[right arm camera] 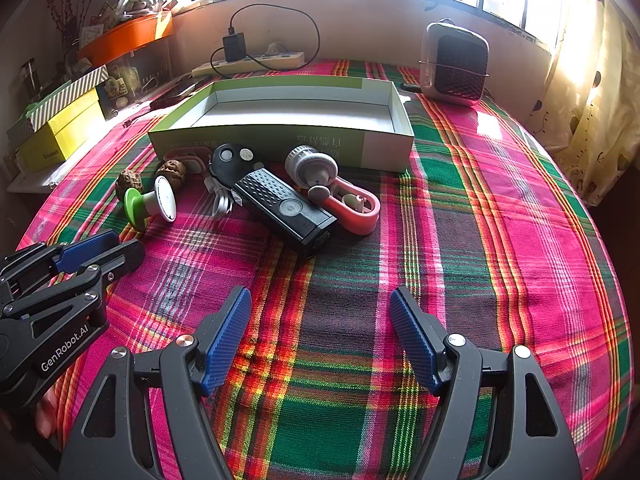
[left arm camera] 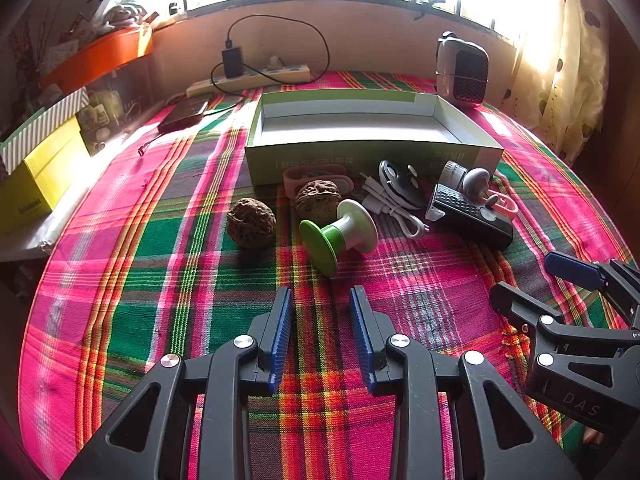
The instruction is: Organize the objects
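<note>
Green-white spool (left arm camera: 338, 236) on its side | two wrinkled walnuts (left arm camera: 251, 222) | box (left arm camera: 360, 148) empty

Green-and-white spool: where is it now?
On the plaid cloth, lying on its side: the green-and-white spool sits ahead of the left claw, between two walnuts and white cable.

1. The box (left arm camera: 372, 148) sits on the tabletop (left arm camera: 160, 280) and holds nothing.
2. Just before the box lie two walnuts (left arm camera: 251, 222), a spool (left arm camera: 340, 236), a cable (left arm camera: 394, 208) and a remote (left arm camera: 468, 214).
3. Behind the box lies a power strip (left arm camera: 248, 80).
4. Behind the box to its right stands a heater (left arm camera: 462, 70).
5. Left of the box are stacked cartons (left arm camera: 40, 168).
</note>
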Available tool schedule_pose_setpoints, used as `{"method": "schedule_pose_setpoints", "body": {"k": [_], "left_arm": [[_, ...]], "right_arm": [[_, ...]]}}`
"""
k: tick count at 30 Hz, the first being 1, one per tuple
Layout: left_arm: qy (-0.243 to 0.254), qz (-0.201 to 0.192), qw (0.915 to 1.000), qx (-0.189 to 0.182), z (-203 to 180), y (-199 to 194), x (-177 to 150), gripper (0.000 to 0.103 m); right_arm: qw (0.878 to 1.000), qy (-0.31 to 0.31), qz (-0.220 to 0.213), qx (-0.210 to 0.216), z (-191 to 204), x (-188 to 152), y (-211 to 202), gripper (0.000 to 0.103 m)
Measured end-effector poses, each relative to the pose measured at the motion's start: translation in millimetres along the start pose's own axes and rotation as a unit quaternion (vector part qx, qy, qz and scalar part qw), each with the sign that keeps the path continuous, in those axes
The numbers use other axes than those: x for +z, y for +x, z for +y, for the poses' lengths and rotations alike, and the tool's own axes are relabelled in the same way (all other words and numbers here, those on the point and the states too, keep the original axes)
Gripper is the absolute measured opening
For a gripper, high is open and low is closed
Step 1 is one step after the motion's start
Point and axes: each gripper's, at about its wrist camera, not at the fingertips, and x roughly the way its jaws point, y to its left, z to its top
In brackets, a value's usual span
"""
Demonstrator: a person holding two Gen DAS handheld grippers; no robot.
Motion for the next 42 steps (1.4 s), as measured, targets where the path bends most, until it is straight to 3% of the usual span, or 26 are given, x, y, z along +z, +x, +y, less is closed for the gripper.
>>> {"method": "schedule_pose_setpoints", "body": {"k": [17,29,36,42], "left_arm": [[-0.001,0.001,1.0000,-0.007,4,-1,1,0.027],[0.005,0.011,0.9982,-0.058,13,2,6,0.032],[-0.018,0.020,0.9955,-0.091,22,8,14,0.034],[-0.007,0.024,0.9951,-0.096,22,14,22,0.035]], "right_arm": [[1.000,-0.002,0.000,0.003,0,-2,0,0.072],[0.998,-0.043,0.017,0.034,-1,9,7,0.072],[0.996,-0.068,0.021,0.056,-3,24,19,0.072],[0.993,-0.086,0.023,0.071,-2,33,27,0.072]]}}
